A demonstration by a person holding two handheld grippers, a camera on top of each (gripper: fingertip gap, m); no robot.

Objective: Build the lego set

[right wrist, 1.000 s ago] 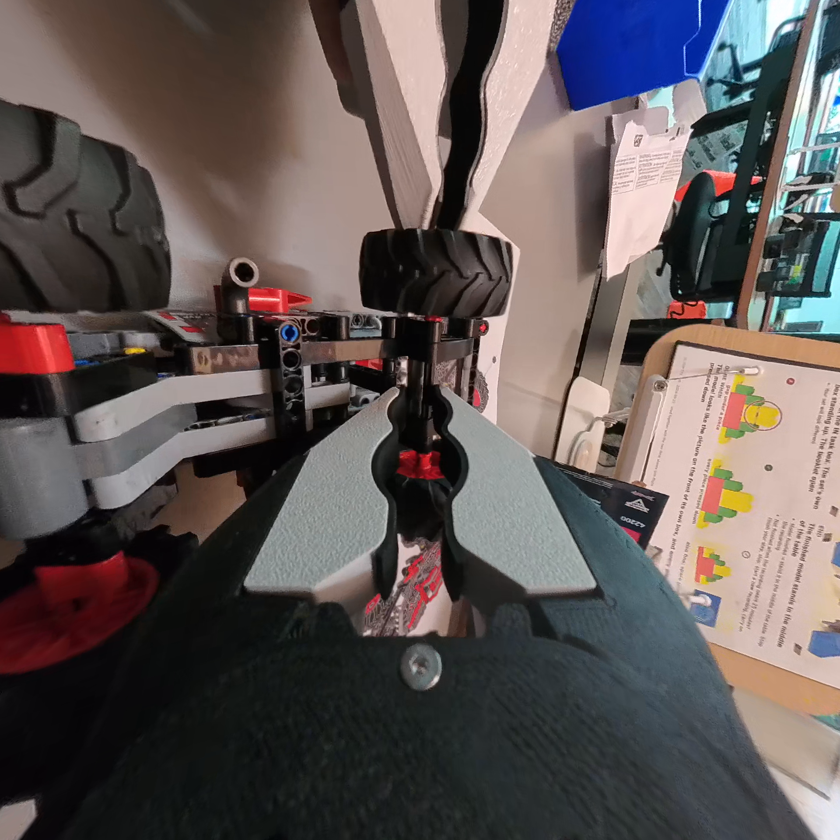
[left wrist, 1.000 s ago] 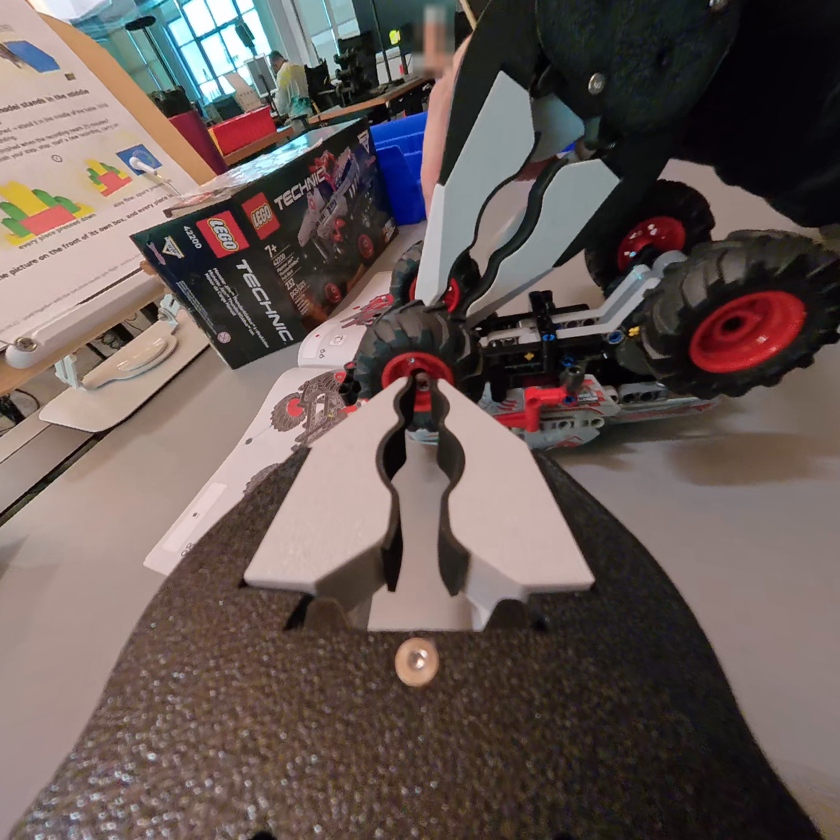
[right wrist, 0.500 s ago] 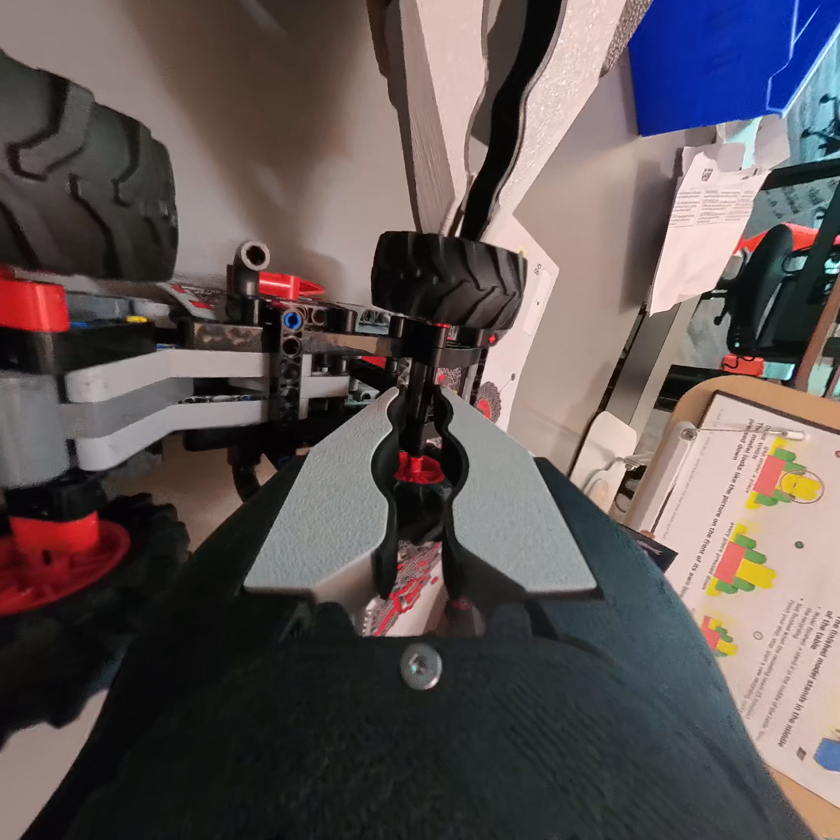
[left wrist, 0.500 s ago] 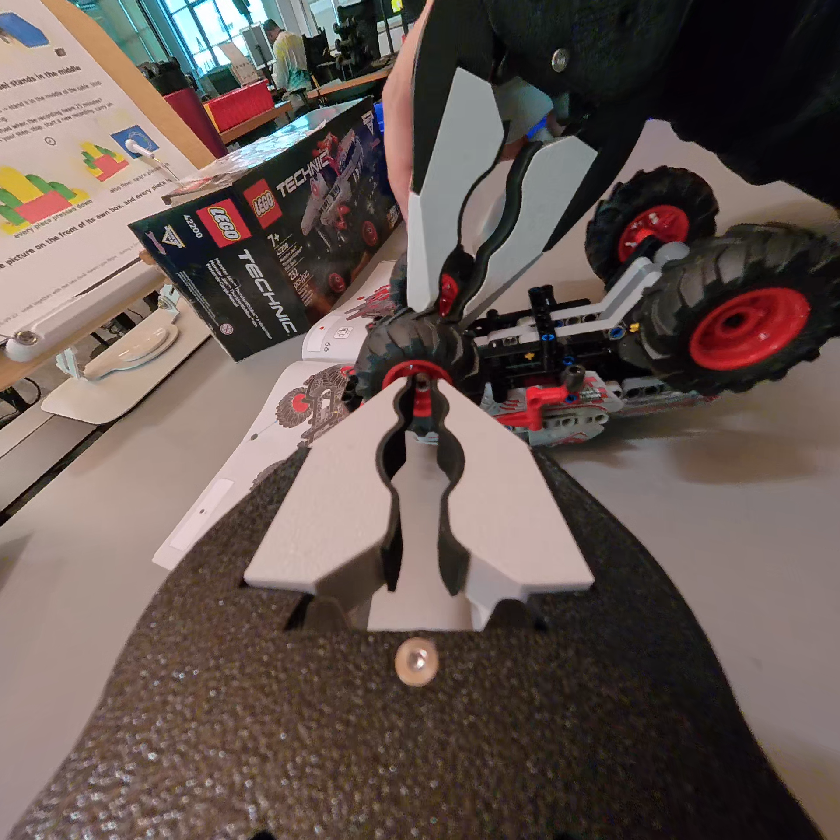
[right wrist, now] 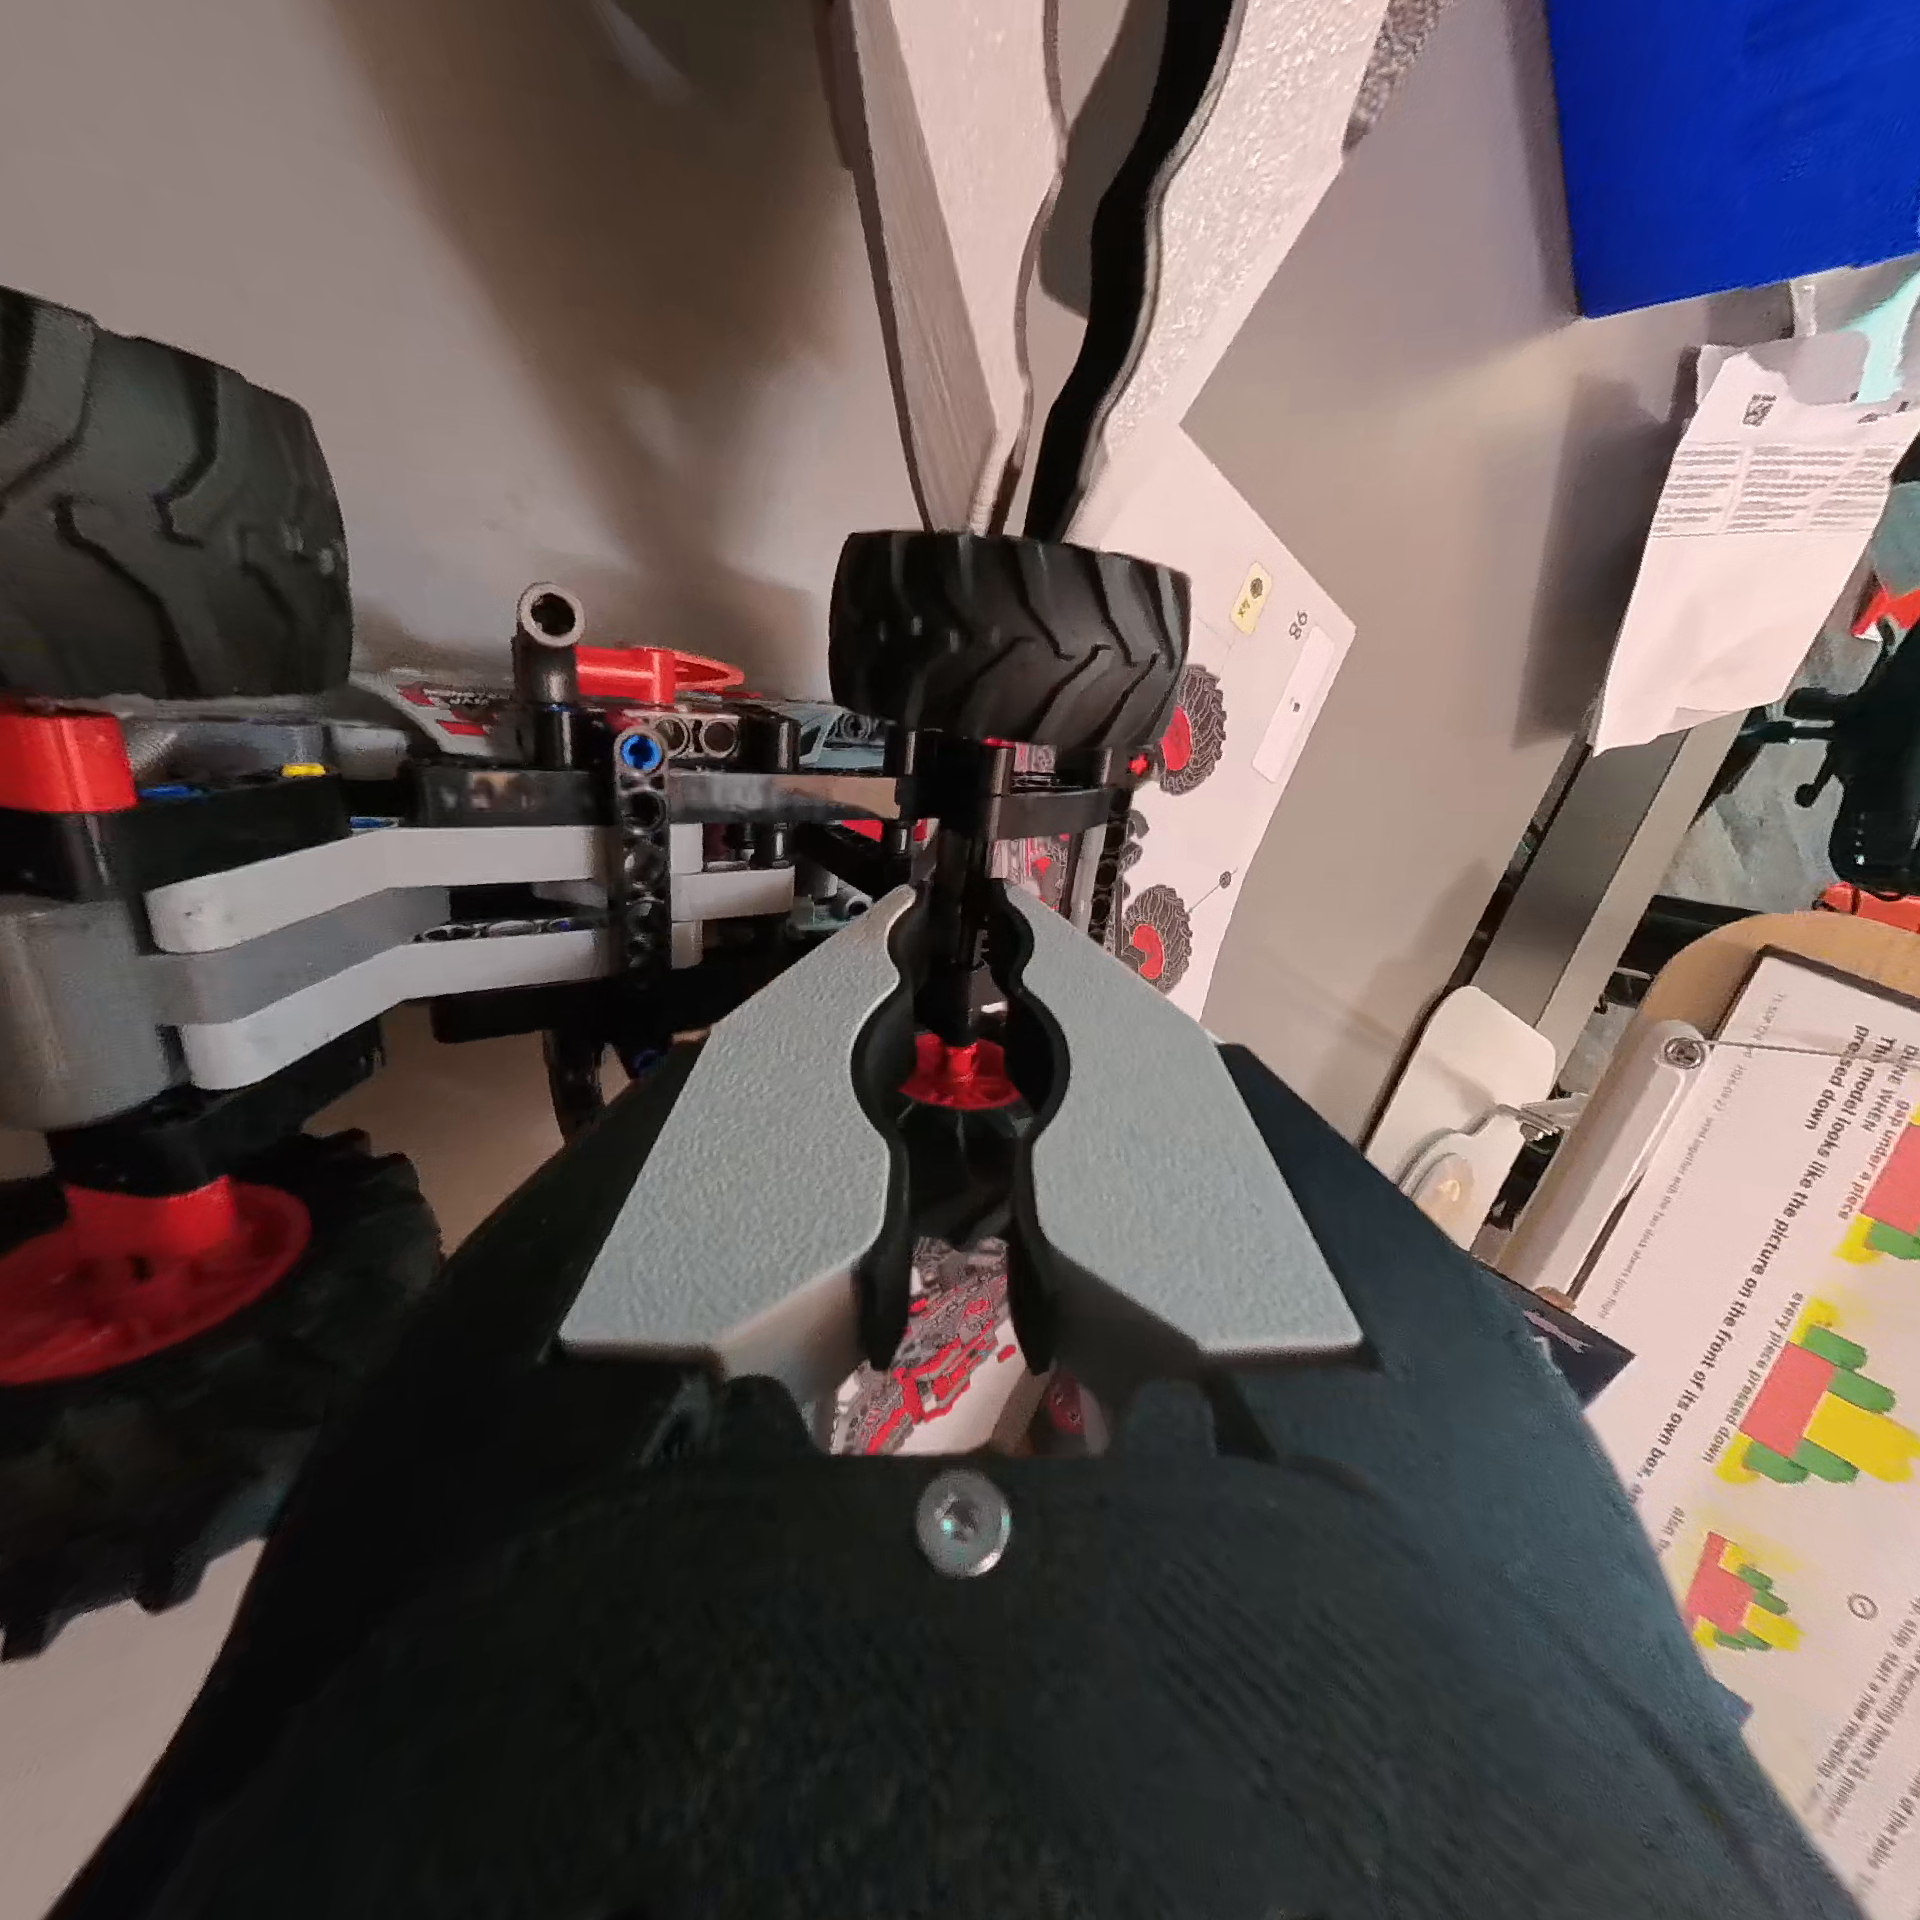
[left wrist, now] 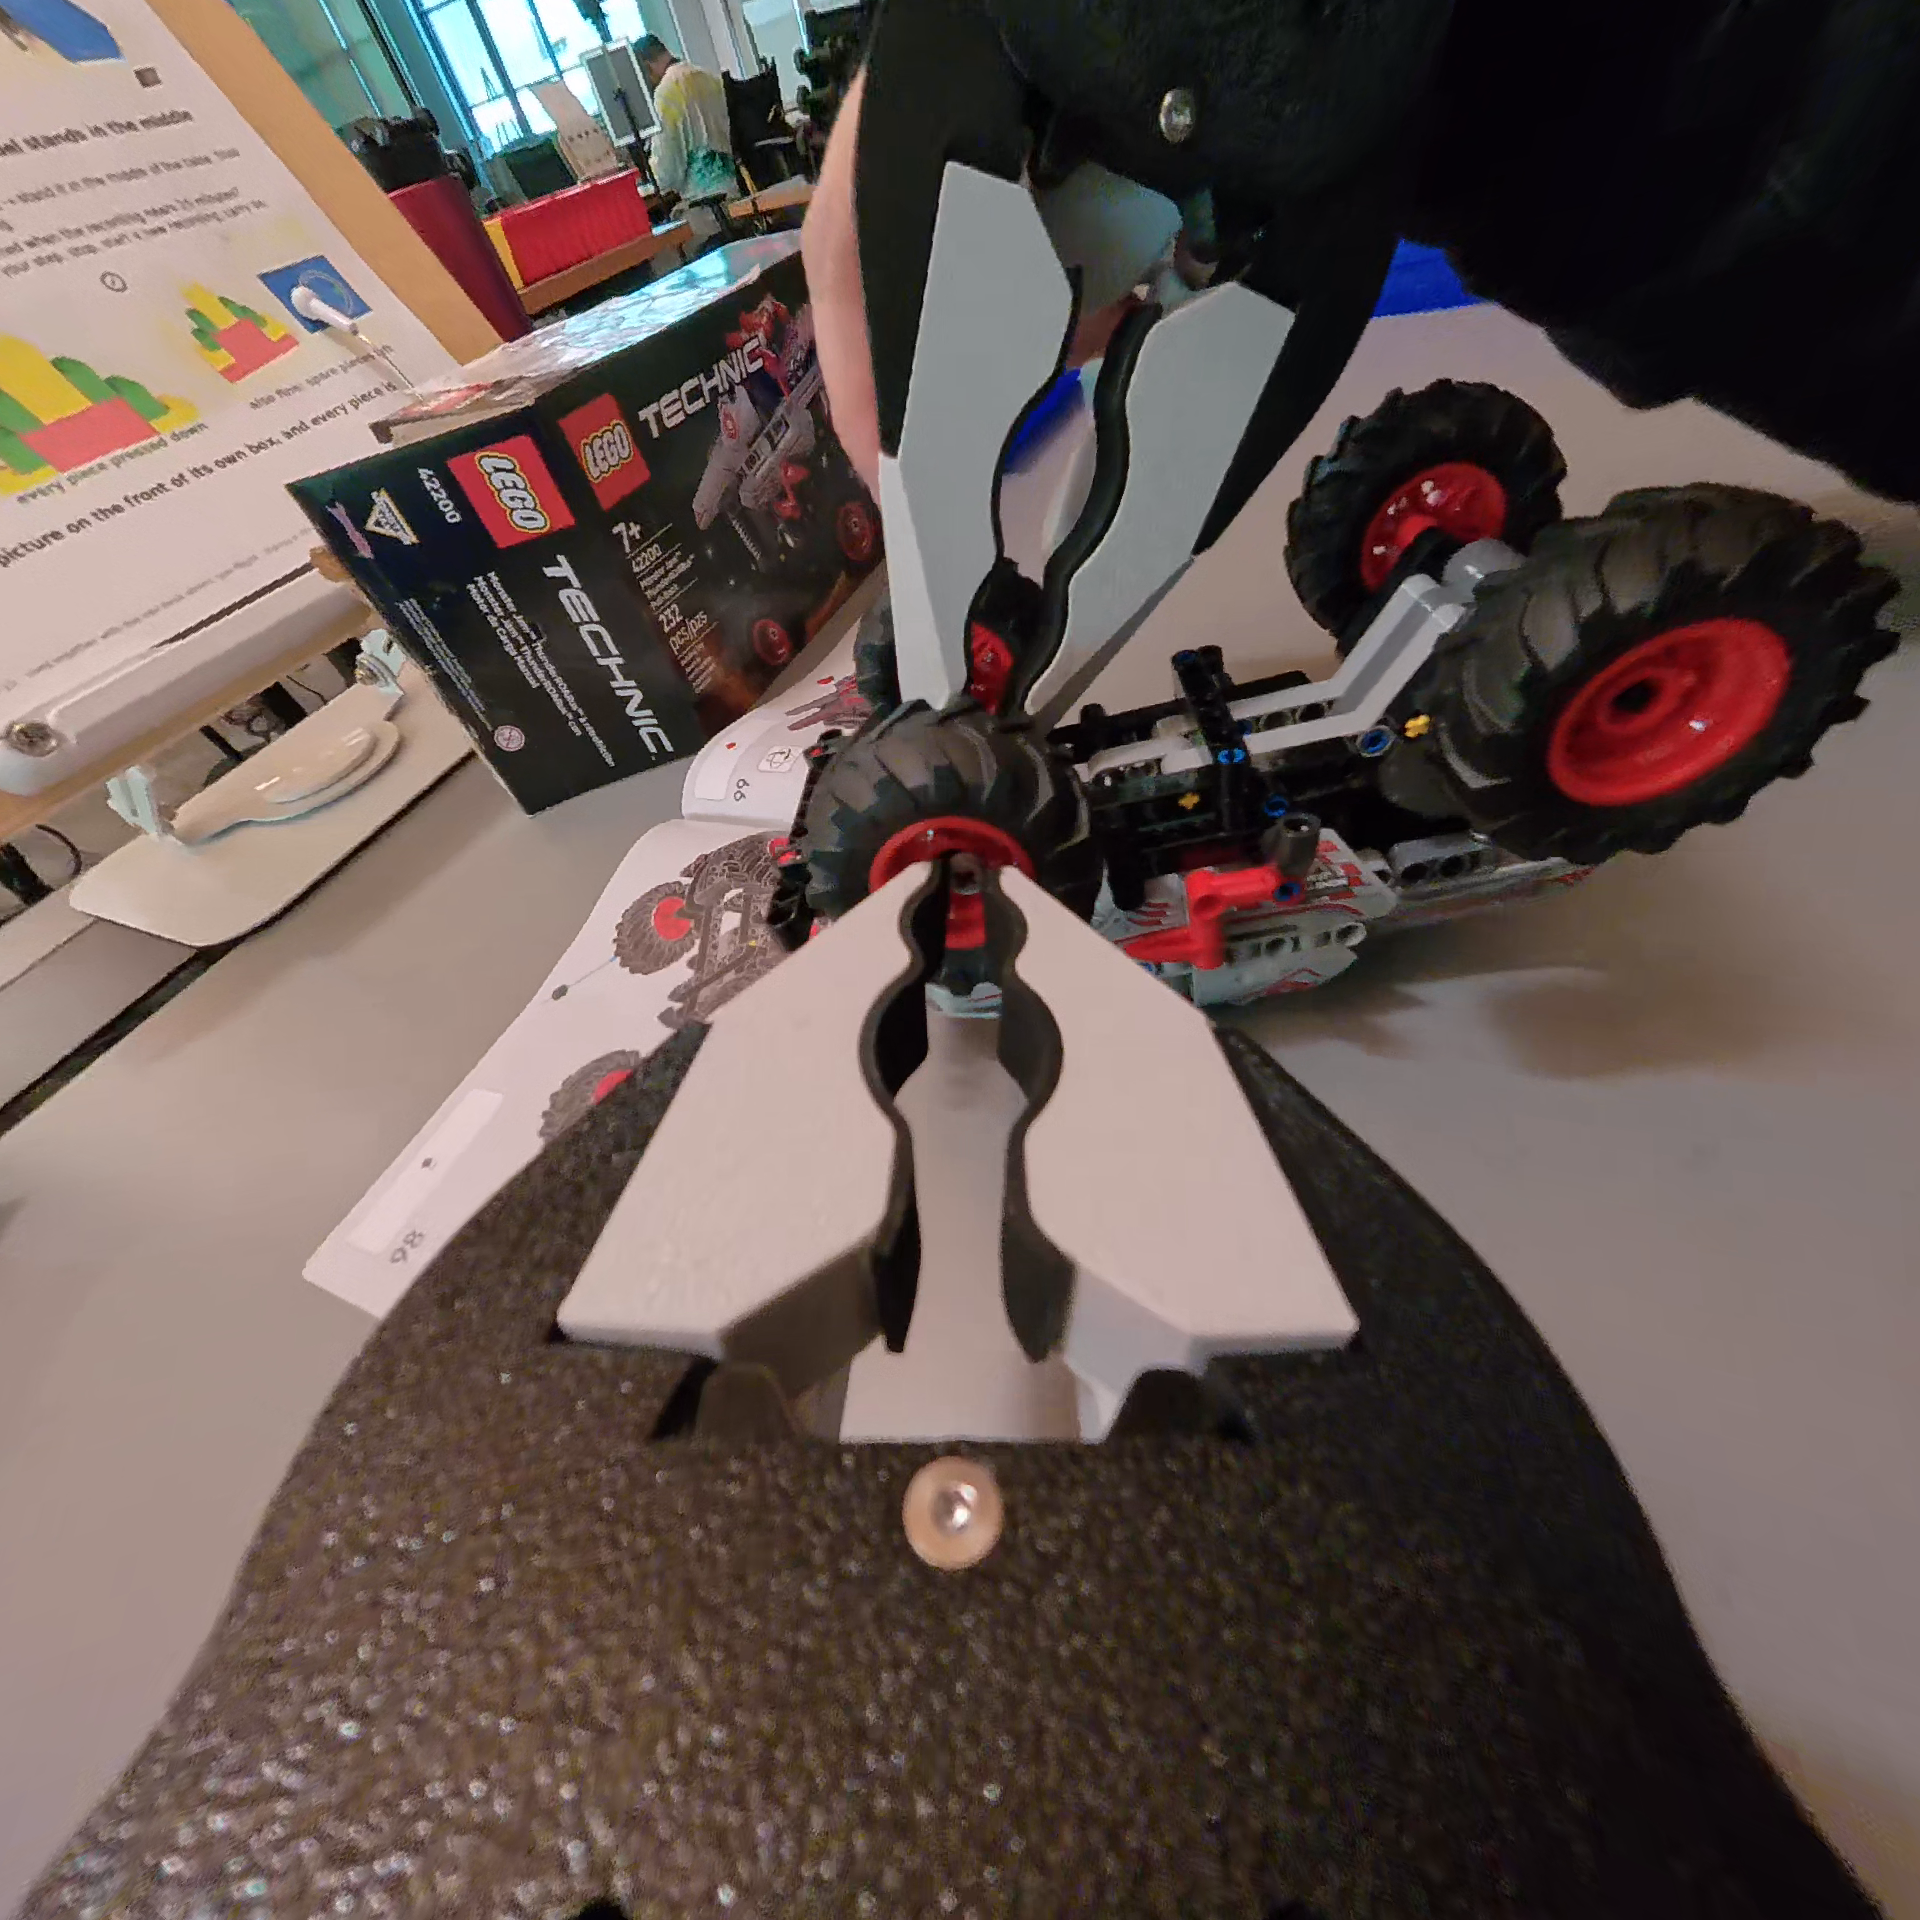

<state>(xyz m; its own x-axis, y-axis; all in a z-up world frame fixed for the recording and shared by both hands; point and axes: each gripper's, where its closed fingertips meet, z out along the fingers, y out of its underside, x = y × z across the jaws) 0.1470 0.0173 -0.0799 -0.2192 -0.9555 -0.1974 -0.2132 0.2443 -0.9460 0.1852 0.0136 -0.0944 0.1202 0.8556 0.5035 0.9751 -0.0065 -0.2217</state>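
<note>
A Lego monster truck (left wrist: 1226, 769) lies on its side on the grey table; its chassis also shows in the right wrist view (right wrist: 520, 862). My left gripper (left wrist: 961, 899) is closed down to a narrow gap on the red hub of the near front wheel (left wrist: 935, 779). My right gripper (right wrist: 961, 904) comes from above and is shut on the far front wheel (right wrist: 956, 1075) and its black axle. In the left wrist view that gripper (left wrist: 987, 696) stands just above the near wheel, with the far wheel (left wrist: 987, 644) between its fingers.
Two big rear wheels (left wrist: 1662, 707) stick out to the right. The set's box (left wrist: 582, 603) stands behind, on the open instruction booklet (left wrist: 582, 1018). A printed board (left wrist: 135, 312) stands at the left. A blue bin (right wrist: 1745, 135) sits past the truck. A person's hand (left wrist: 836, 312) holds the right gripper. The grippers' ends are close to 5 centimeters from one another.
Both grippers keep their hold on the front wheels. The right gripper has tilted and shifted a little over the front axle. The left gripper has edged slightly nearer the truck.
</note>
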